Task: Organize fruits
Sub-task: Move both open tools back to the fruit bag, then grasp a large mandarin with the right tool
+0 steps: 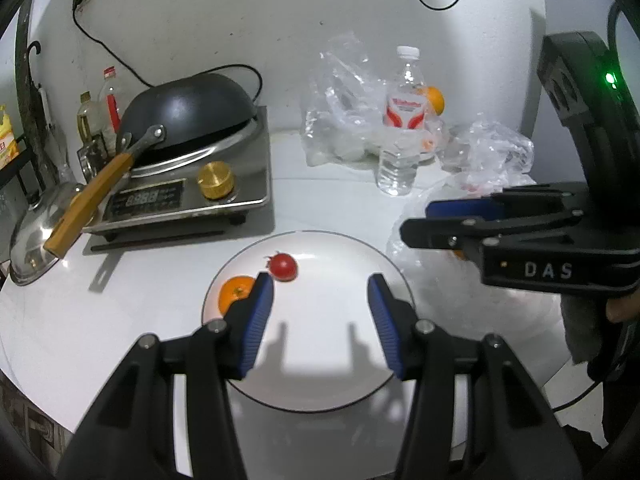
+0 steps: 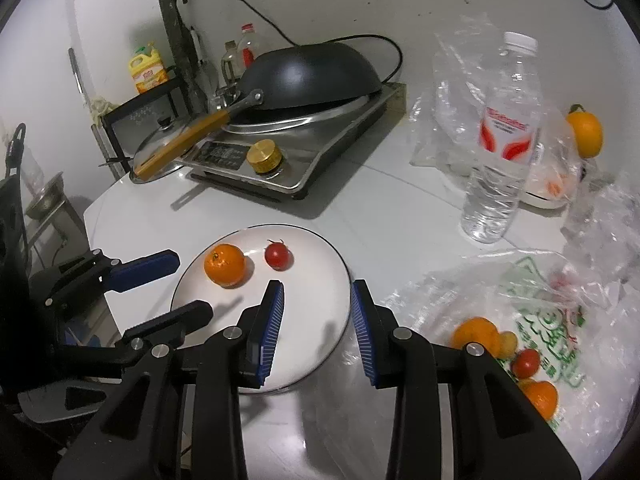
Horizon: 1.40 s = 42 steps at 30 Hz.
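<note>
A white plate [image 1: 340,264] [image 2: 316,252] with a dark rim holds a small orange [image 1: 234,294] [image 2: 224,265] and a red cherry tomato [image 1: 283,266] [image 2: 278,255]. My left gripper [image 1: 320,286] [image 2: 186,286] hovers open over the plate, with nothing between its blue pads; its left finger stands just right of the orange. My right gripper [image 2: 317,288] [image 1: 416,220] is open and empty above the plate's right edge. To its right a clear plastic bag [image 2: 540,300] holds two oranges [image 2: 476,334] and another tomato [image 2: 526,362].
An induction cooker [image 1: 192,196] [image 2: 304,160] with an upturned black wok [image 2: 316,68] stands behind the plate, a steel lid [image 1: 32,240] beside it. A water bottle [image 1: 402,128] [image 2: 500,140], crumpled bags and another orange [image 2: 586,132] sit at the back right. The round table's edge curves near left.
</note>
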### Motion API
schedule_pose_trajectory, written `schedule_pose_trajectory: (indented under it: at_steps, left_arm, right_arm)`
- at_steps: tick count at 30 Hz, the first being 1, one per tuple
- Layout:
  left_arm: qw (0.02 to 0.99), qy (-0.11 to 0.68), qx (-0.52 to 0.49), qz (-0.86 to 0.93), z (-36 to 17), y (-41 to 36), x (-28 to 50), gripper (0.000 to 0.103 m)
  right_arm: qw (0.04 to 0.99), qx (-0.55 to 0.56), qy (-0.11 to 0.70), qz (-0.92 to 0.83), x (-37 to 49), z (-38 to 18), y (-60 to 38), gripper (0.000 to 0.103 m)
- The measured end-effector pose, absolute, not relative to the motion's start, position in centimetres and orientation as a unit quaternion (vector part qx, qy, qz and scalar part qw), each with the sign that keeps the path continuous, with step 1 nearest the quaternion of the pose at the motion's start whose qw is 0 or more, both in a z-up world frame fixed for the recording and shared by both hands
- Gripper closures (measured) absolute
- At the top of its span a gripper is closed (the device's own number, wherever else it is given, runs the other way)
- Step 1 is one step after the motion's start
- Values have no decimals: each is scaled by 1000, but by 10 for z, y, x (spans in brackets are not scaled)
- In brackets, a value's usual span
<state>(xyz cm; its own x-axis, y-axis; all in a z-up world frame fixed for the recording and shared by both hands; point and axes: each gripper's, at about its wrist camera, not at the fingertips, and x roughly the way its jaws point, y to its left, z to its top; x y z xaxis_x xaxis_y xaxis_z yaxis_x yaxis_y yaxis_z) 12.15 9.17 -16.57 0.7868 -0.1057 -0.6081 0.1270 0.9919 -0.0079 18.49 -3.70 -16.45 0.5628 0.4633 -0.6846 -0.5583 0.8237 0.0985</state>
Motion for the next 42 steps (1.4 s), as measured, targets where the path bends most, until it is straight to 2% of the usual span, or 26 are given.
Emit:
schedule_pose_trajectory:
  at_steps: [15, 17, 19, 20, 23, 27, 42]
  left_arm:
    - [943, 325, 10, -63, -158, 59, 116, 51]
    - [943, 325, 10, -66, -158, 53, 116, 49]
    - [943, 324, 8, -71, -157, 47, 117, 40]
    - [943, 324, 7, -73, -156, 44, 117, 39]
    - [942, 325, 13, -78, -154, 32, 119, 39]
    - [939, 332, 20, -84, -155, 19, 121, 39]
    - [931, 348, 42, -103, -161, -29, 137, 39]
  right_arm:
    - [893, -55, 358, 269, 164, -156, -85, 67]
    - [894, -53, 358, 265, 164, -156, -92, 67]
    - [895, -50, 357, 261, 163, -156, -100, 67]
    - [896, -48, 356, 259, 162, -156, -104, 67]
    - [900, -46, 354, 250, 160, -155, -118, 66]
    - [905, -40, 349, 239, 159, -155, -136, 58]
    - [909, -26, 359, 209, 166, -172, -192, 58]
